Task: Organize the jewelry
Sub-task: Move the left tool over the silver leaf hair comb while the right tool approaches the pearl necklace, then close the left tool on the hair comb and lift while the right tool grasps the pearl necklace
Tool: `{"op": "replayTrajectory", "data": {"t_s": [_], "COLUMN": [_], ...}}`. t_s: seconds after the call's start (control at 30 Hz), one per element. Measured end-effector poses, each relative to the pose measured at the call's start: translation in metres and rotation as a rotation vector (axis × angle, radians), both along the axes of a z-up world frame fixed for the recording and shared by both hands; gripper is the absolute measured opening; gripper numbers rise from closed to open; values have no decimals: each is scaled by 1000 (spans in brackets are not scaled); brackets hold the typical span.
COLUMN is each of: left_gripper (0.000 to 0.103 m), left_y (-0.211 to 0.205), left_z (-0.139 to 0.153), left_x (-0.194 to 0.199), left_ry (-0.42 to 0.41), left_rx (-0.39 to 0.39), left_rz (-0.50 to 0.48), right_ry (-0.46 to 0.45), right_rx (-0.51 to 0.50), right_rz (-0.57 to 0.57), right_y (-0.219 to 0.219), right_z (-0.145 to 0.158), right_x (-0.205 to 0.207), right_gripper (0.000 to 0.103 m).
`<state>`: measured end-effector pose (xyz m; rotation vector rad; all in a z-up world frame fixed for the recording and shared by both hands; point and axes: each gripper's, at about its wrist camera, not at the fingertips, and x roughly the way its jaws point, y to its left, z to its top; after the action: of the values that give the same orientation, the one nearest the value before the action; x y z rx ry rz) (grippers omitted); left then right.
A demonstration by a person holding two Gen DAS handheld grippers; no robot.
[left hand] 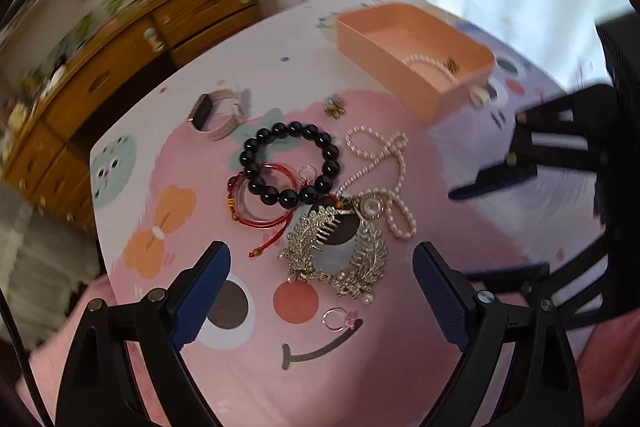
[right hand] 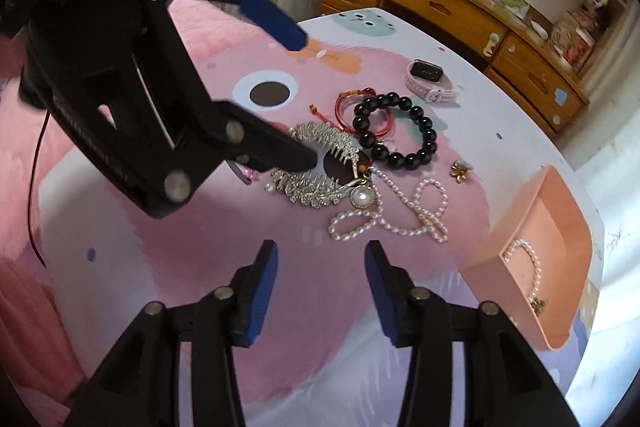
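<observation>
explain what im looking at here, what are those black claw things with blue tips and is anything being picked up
Those are two hand-held grippers, each carrying a camera that looks along its fingers. One picture is from the left gripper, the other from the right gripper. Both are open and hold nothing. On the patterned table lie a black bead bracelet, red cord bracelet, silver hair comb, pearl necklace, pink ring, a small brooch and a watch. The peach tray already holds a pearl bracelet.

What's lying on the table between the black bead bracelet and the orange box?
Only a small gold flower-shaped piece lies between the black bead bracelet and the orange box; otherwise bare tabletop. Both wrist views show it.
</observation>
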<state>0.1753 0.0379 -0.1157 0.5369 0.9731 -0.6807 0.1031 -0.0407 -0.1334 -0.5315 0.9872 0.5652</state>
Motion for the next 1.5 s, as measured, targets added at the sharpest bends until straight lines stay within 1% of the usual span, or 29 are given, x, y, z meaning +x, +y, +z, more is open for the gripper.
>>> {"op": "replayTrajectory", "data": {"t_s": [0.03,0.13,0.27,0.37,0.4,0.43,0.5,0.57,0.63,0.77,0.87,0.93,1.0,1.07,1.13,1.23,1.37,1.5], "left_gripper": [91,91,91,91,91,91,91,91,91,91,84,82,79,71,71,71,71,71], "left_y": [-2,-6,-9,-12,-13,-14,-16,-16,-16,-13,-12,-11,-10,-6,-4,-3,0,9], "left_z": [-6,-21,-34,-41,-43,-45,-48,-51,-54,-56,-57,-57,-57,-56,-54,-51,-49,-48], "left_x": [-1,-2,1,5,5,6,6,6,8,13,16,19,24,27,30,28,29,32], "left_ry": [-5,-9,25,50,54,59,65,73,85,113,136,136,137,138,144,128,137,184], "left_rx": [20,60,67,67,69,69,72,73,69,47,19,11,1,-14,-18,-19,-44,-97], "left_rz": [-36,-103,-142,-160,-168,-173,-177,-184,-183,-180,-199,-199,-193,-177,-180,-198,-163,-113], "right_ry": [-6,-43,-93,-94,-100,-101,-97,-91,-101,-86,-66,-54,-54,-54,-46,-23,-5,2], "right_rx": [-5,-12,-34,-51,-37,-26,-7,-1,-1,17,38,47,49,50,51,55,48,45], "right_rz": [-6,-17,-34,-46,-50,-59,-87,-107,-112,-122,-129,-127,-107,-94,-80,-79,-78,-77], "right_y": [0,-1,-6,-9,-11,-13,-17,-19,-20,-21,-25,-27,-27,-27,-27,-27,-25,-24], "right_z": [-4,-11,-20,-26,-25,-25,-26,-27,-28,-29,-31,-33,-33,-33,-33,-34,-34,-34], "right_x": [1,5,12,21,24,26,32,37,40,49,57,62,63,63,65,69,72,73], "right_gripper": [48,48,48,48,53,62,67,70,78,81,86,90,90,90,90,90,90,89]}}
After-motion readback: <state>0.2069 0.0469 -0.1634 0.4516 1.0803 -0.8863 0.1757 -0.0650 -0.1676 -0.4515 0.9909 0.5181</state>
